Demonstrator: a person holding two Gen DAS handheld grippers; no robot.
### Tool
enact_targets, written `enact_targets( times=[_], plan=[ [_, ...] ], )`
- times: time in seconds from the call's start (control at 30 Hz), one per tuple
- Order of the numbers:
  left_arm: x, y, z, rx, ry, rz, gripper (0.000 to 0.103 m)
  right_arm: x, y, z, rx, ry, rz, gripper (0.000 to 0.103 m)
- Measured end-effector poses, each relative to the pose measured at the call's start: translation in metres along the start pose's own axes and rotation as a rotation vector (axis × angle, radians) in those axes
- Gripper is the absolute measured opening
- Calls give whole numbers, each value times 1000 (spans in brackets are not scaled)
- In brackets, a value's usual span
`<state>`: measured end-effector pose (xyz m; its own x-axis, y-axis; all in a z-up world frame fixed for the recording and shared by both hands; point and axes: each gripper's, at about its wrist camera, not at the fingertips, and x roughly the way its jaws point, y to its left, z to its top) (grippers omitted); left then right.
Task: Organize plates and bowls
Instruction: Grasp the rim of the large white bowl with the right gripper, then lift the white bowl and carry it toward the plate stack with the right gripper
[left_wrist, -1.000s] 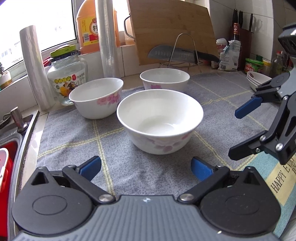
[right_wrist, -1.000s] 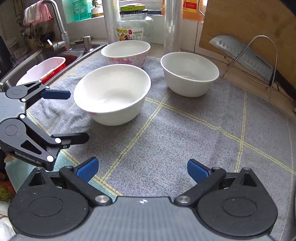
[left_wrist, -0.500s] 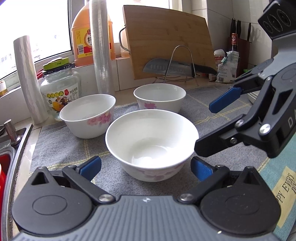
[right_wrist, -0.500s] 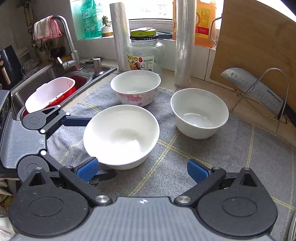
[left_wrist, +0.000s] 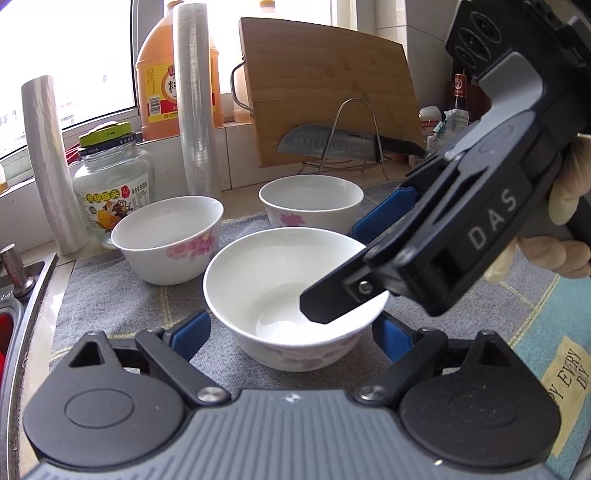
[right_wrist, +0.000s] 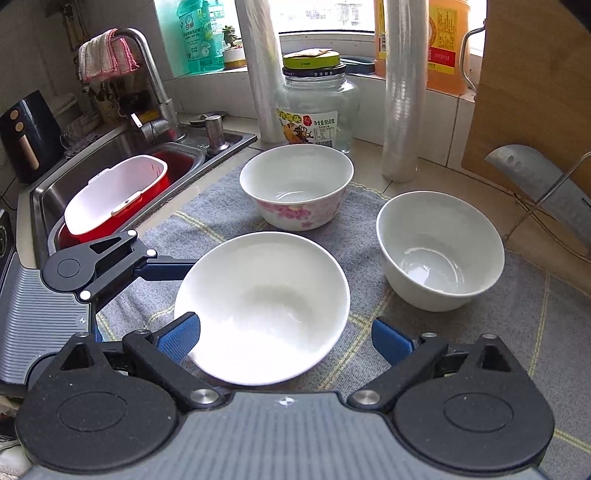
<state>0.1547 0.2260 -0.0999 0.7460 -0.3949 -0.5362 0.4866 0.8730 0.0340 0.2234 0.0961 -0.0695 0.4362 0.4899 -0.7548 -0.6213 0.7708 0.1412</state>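
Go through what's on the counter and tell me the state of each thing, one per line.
Near bowl: upright, empty, between both grippers' fingers.
Flowered bowl: upright, empty.
Right bowl: upright, empty.
Glass jar: lid on.
Knife: resting on wire stand.
Left hand-held gripper: closing around the near bowl.
Right hand-held gripper: closing, pads off the bowl.

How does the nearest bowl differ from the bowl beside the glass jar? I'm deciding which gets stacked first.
The nearest bowl is wider and shallower; the bowl beside the glass jar is narrower with steeper walls. The nearest bowl sits between the closing jaws of the left tool; the jar-side bowl stands free of both tools. Both are white with pink flowers, upright and empty on the grey mat.
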Motion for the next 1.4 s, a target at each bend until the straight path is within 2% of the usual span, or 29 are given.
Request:
enact_targets(
  times=[0.13,0.33,0.87,1.4],
  plan=[
    [0,0,1,6,-2,-2,94,9,-1,7,-5,17,14,91],
    [-1,0,2,8,-3,-15,91,15,-4,14,-7,29,40,83],
    [-5,-2,11,50,15,-32,91,7,-3,15,8,43,42,83],
    [-16,-45,29,136,59,-96,91,-46,-18,-12,74,27,35,83]
  ],
)
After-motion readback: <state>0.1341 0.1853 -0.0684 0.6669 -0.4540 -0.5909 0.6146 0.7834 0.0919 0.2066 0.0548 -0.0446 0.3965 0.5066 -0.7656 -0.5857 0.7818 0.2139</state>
